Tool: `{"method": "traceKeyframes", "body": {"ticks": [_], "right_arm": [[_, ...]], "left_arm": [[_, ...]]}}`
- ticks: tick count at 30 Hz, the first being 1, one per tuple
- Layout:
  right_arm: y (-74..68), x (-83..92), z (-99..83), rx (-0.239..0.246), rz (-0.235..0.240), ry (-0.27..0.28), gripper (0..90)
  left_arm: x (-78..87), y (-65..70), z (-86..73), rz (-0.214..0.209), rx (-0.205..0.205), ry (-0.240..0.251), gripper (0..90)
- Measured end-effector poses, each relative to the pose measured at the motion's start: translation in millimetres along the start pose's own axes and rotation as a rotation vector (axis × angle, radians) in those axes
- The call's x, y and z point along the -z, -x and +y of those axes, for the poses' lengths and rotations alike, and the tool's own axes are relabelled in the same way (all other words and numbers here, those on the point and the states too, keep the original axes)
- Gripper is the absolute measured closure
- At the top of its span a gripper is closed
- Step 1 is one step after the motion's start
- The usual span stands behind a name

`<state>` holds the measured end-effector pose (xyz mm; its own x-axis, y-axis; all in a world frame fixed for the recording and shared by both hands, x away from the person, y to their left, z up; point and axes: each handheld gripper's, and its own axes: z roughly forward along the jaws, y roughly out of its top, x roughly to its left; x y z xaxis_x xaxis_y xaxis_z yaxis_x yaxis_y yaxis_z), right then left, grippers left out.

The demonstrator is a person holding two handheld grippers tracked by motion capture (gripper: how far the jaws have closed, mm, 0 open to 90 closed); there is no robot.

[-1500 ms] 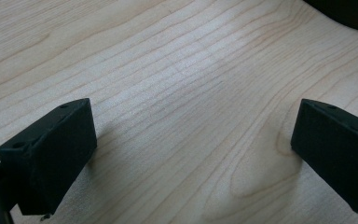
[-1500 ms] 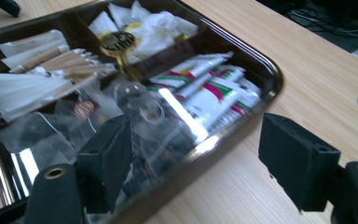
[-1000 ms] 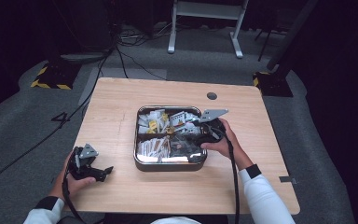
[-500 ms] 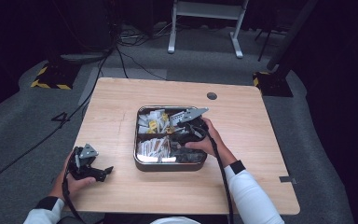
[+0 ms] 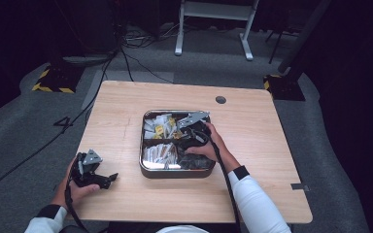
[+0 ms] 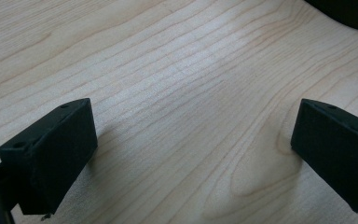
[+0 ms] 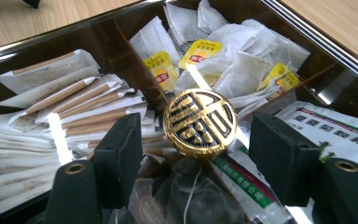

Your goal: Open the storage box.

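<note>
Progress looks early: right gripper, jaws apart and empty, straddles the gold knob in the tray. Left gripper rests open on table.

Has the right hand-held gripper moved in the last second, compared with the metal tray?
Yes. The right hand-held gripper has moved leftward over the metal tray, from its right edge toward its centre. The tray itself kept its place.
</note>
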<state>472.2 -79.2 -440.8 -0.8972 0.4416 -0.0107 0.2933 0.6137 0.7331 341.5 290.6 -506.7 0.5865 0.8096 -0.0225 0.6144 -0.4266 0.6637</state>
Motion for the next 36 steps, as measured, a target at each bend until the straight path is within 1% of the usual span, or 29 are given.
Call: {"method": "traceKeyframes", "body": {"ticks": [5, 7, 9, 10, 13, 16, 20, 21, 23, 27, 33, 36], "right_arm": [[-2.0, -3.8, 2.9, 0.002, 0.0, 0.005, 37.8], [-3.0, -4.4, 3.4, 0.0, 0.001, 0.006, 40.1], [-3.3, -4.0, 3.5, -0.001, 0.0, 0.007, 44.8], [-3.6, -4.0, 3.6, -0.005, -0.001, 0.01, 48.5], [-3.4, -3.9, 4.2, -0.013, -0.026, 0.017, 57.7], [-1.4, -3.2, 3.0, -0.022, -0.022, 0.023, 58.4], [-2.9, -1.8, 4.5, -0.005, -0.039, 0.013, 58.7], [-2.9, -1.1, 4.6, -0.009, -0.038, 0.011, 58.7], [-2.5, -0.5, 4.5, -0.016, -0.037, 0.017, 58.7], [-4.0, 1.5, 5.9, -0.007, -0.045, 0.023, 58.8], [-4.3, 8.3, 8.1, -0.01, -0.046, 0.044, 58.8], [-5.3, 10.6, 9.9, -0.004, -0.053, 0.044, 58.8]], "left_arm": [[0.0, 0.0, 0.0, 0.0, 0.0, 0.0, 0.5], [0.1, 0.1, -0.1, 0.001, 0.001, 0.0, 0.5], [0.1, 0.1, -0.2, 0.001, 0.001, 0.001, 0.5], [0.1, 0.1, -0.2, 0.001, 0.001, 0.001, 0.5], [0.2, 0.1, -0.4, 0.001, 0.001, 0.003, 0.5], [0.3, 0.1, -0.5, 0.001, 0.002, 0.003, 0.5], [0.5, 0.0, -0.7, 0.002, 0.001, 0.002, 0.5], [1.0, -0.2, -0.8, 0.002, -0.001, -0.001, 0.5], [1.3, -0.3, -1.0, 0.003, -0.001, -0.002, 0.5], [1.4, -0.3, -1.2, 0.004, 0.0, -0.001, 0.5], [1.5, -0.3, -1.3, 0.004, 0.0, -0.001, 0.5], [1.5, -0.3, -1.3, 0.005, 0.001, -0.001, 0.5]]}}
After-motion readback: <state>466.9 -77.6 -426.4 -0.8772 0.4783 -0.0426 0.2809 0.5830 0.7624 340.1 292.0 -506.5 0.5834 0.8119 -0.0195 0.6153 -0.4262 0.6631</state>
